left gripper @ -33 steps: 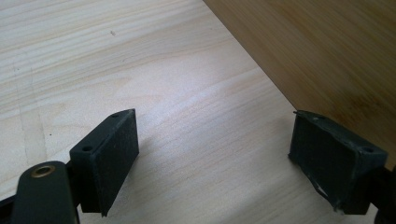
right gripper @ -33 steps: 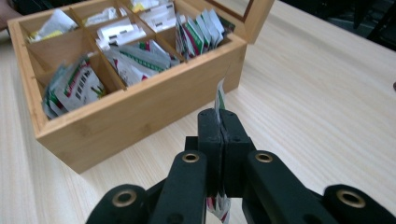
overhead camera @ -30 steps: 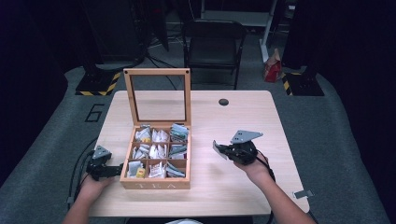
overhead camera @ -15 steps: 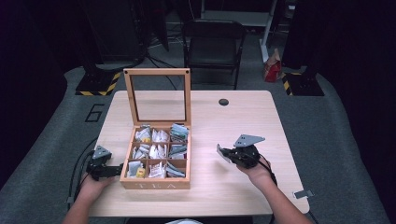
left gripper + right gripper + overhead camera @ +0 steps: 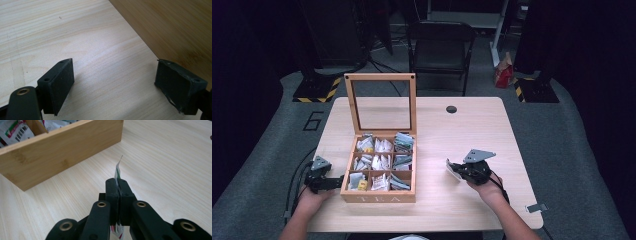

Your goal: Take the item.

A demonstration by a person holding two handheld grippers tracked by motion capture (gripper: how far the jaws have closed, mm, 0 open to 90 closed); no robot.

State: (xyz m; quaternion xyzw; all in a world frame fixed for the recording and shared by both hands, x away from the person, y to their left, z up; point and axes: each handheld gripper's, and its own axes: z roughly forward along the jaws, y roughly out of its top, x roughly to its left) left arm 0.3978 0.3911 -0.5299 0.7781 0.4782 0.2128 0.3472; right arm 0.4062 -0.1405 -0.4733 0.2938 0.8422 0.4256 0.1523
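Observation:
A wooden tea box [image 5: 380,192] with its glass lid [image 5: 381,102] standing open sits on the table, its compartments holding several tea sachets [image 5: 382,161]. My right gripper [image 5: 453,168] hovers low over the table to the right of the box, shut on a white and green tea sachet [image 5: 117,170] pinched edge-on between its jaws. The box wall [image 5: 60,152] lies ahead and to the left in the right gripper view. My left gripper [image 5: 339,180] rests at the box's left side, open, with only bare tabletop between its pads [image 5: 61,82]. The box side [image 5: 175,30] fills the upper right there.
A round black hole [image 5: 451,109] marks the table's far side. A folding chair [image 5: 439,47] stands beyond the table. A small metal clip [image 5: 534,207] lies near the front right corner. Cables [image 5: 297,180] trail off the left edge.
My right gripper has sunk toward the table with the sachet and drifted slightly right. The left gripper has stayed put.

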